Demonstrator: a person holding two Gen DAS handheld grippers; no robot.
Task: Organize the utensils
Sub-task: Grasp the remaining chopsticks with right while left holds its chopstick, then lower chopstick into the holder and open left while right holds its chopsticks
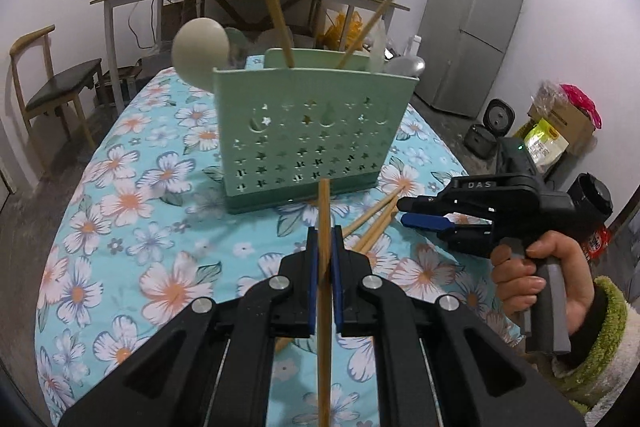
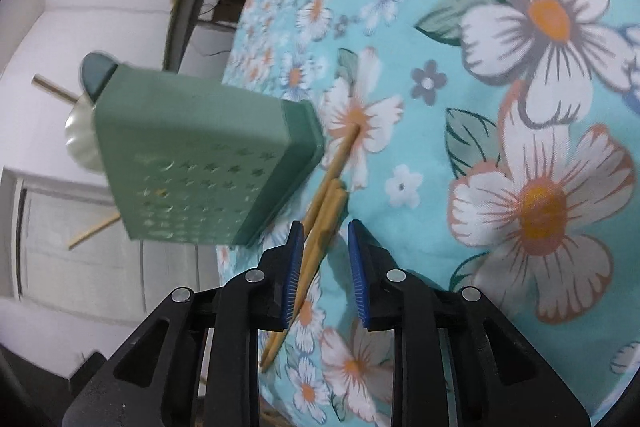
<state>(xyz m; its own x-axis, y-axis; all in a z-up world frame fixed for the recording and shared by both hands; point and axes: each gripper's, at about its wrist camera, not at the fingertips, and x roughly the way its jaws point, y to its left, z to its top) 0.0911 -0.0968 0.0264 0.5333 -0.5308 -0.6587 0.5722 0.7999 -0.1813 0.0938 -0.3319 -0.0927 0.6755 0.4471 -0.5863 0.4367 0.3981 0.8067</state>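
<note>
Table under a turquoise floral tablecloth (image 1: 120, 195). Standing on it, straight ahead of my left tongs (image 1: 324, 259), one pale green perforated utensil holder (image 1: 308, 135) on a darker green base. Lying flat on the cloth, a small cluster of loose wooden chopsticks (image 1: 376, 223), just in front of the holder's base, between my left tongs and my right tongs (image 2: 323, 259). In the right wrist view their thick ends lie in line with my right jaws.
</note>
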